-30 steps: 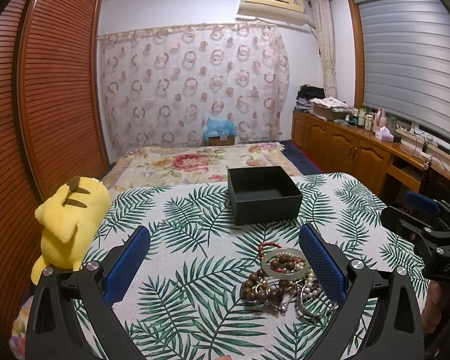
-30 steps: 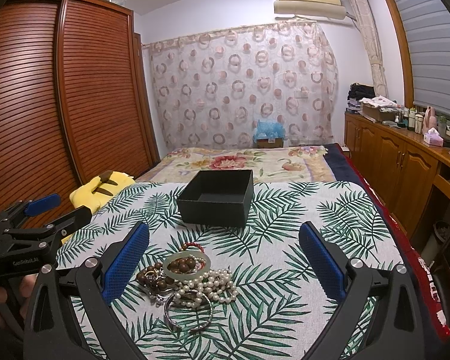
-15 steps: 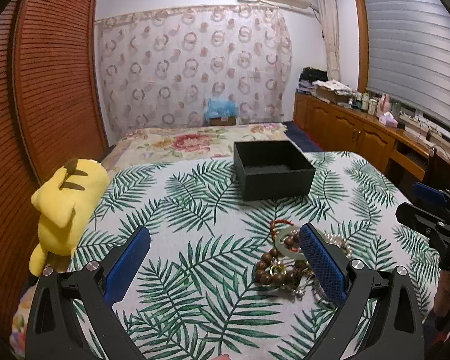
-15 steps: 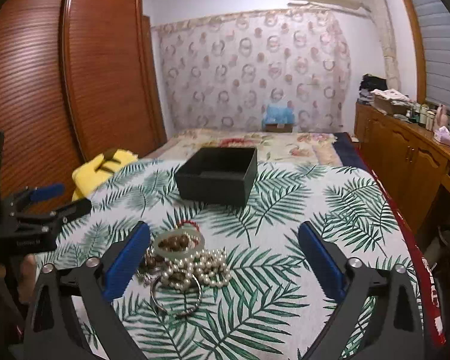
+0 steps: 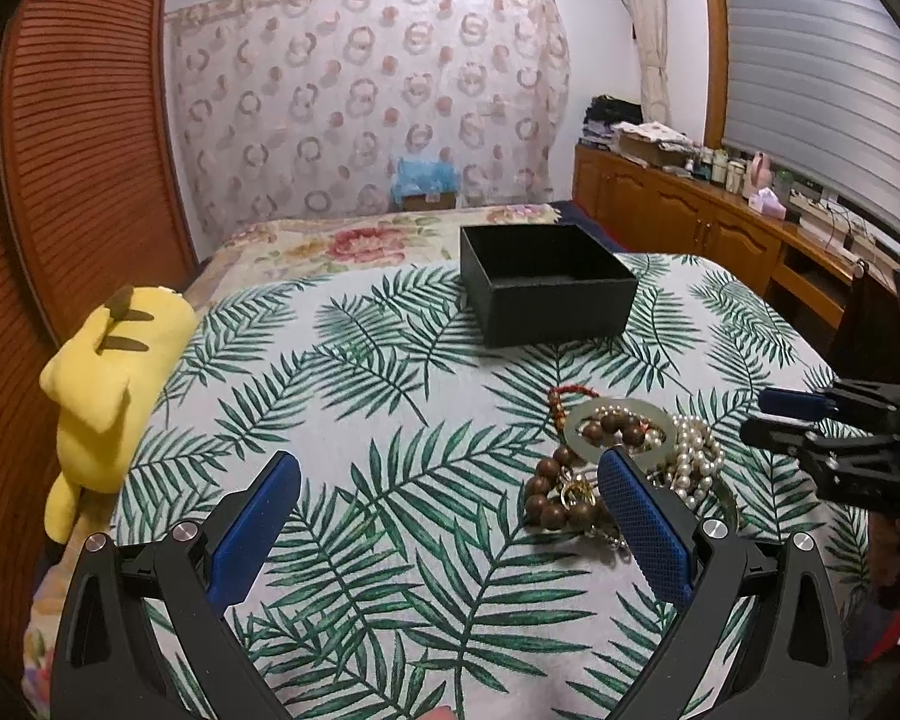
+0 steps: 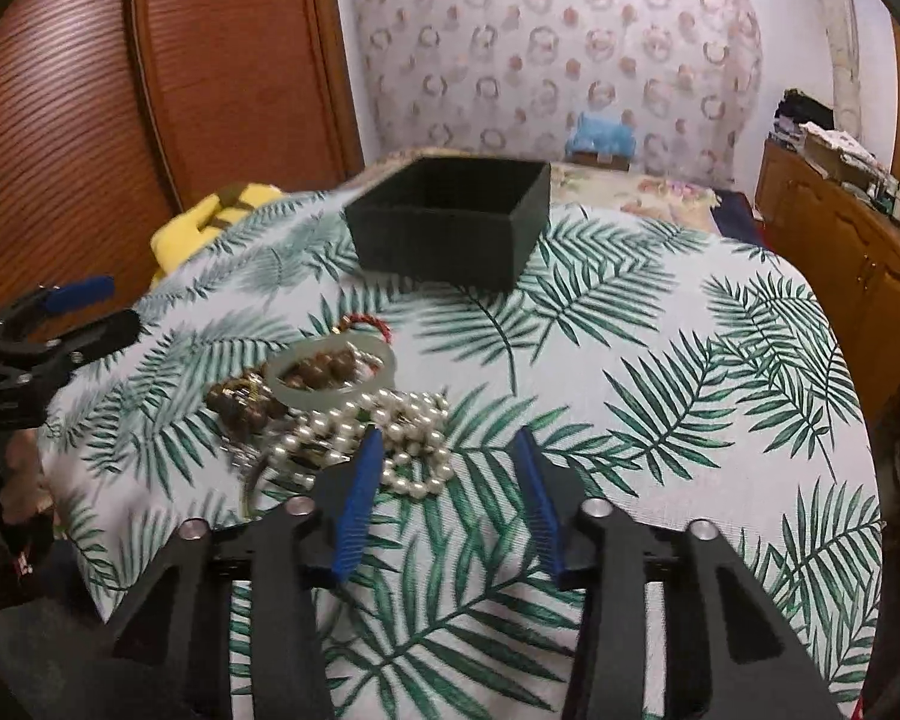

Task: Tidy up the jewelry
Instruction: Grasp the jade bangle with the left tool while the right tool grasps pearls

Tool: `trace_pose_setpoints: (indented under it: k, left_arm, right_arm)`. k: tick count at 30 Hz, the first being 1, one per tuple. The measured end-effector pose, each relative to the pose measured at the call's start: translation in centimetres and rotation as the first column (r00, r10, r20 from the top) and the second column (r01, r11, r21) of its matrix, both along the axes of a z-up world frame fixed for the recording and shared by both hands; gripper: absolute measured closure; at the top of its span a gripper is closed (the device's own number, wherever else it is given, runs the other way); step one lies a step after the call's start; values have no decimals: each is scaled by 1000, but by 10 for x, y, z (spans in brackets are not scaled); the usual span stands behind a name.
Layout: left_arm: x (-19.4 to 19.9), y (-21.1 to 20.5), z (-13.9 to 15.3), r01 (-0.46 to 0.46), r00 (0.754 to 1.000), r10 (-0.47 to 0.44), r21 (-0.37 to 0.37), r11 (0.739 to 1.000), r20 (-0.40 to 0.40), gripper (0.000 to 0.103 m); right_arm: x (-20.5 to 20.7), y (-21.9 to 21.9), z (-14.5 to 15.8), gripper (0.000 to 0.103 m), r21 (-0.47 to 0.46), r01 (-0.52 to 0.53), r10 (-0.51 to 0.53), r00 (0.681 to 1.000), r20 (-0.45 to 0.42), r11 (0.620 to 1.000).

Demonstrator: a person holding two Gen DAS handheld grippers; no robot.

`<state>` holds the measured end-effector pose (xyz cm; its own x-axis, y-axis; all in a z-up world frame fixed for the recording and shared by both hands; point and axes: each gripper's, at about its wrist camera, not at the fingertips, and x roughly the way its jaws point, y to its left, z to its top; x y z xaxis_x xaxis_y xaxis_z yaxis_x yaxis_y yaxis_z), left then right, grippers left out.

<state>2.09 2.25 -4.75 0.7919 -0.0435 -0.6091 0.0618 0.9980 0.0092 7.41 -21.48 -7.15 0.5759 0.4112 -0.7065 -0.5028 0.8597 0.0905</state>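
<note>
A heap of jewelry lies on the palm-leaf cloth: a pale jade bangle [image 5: 621, 418] [image 6: 330, 381], brown wooden beads [image 5: 549, 492] [image 6: 240, 405], a white pearl strand [image 5: 693, 450] [image 6: 402, 438] and a thin red bracelet [image 5: 567, 393] [image 6: 369, 321]. An open empty black box [image 5: 546, 294] [image 6: 450, 228] stands behind the heap. My left gripper [image 5: 450, 516] is open, left of the heap. My right gripper [image 6: 450, 480] is partly closed but empty, its left pad at the pearls' near edge. Each gripper shows in the other view, the right one [image 5: 810, 420] and the left one [image 6: 60, 324].
A yellow plush toy [image 5: 108, 372] [image 6: 210, 222] lies at the bed's left edge by the wooden wardrobe [image 5: 78, 150]. A wooden cabinet [image 5: 720, 228] with small items runs along the right wall. A floral cover [image 5: 366, 240] lies beyond the box.
The right gripper's jaws have narrowed and it has dropped toward the pearl strand. The left gripper has drifted left and tilted down; the heap now sits by its right finger.
</note>
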Motion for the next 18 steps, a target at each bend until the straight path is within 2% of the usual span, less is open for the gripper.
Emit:
trace_pose_setpoints:
  k: [7, 9, 14, 16, 18]
  left_arm:
    - [10, -5, -16, 45, 997, -45, -12, 999, -64, 7]
    - [14, -6, -21, 55, 995, -57, -22, 998, -86, 7]
    - [23, -9, -29, 70, 991, -73, -30, 997, -114, 7]
    - [26, -10, -29, 83, 989, -87, -40, 996, -118, 7]
    - [31, -11, -30, 102, 986, -109, -63, 993, -123, 7]
  right_arm:
    - [12, 9, -15, 73, -92, -60, 55, 997, -55, 994]
    - [16, 11, -18, 80, -109, -60, 54, 997, -61, 992]
    - [23, 24, -23, 81, -152, -107, 94, 991, -93, 982]
    - [21, 30, -24, 81, -191, -126, 114, 991, -73, 974]
    - [24, 27, -23, 95, -193, -121, 108, 991, -78, 974]
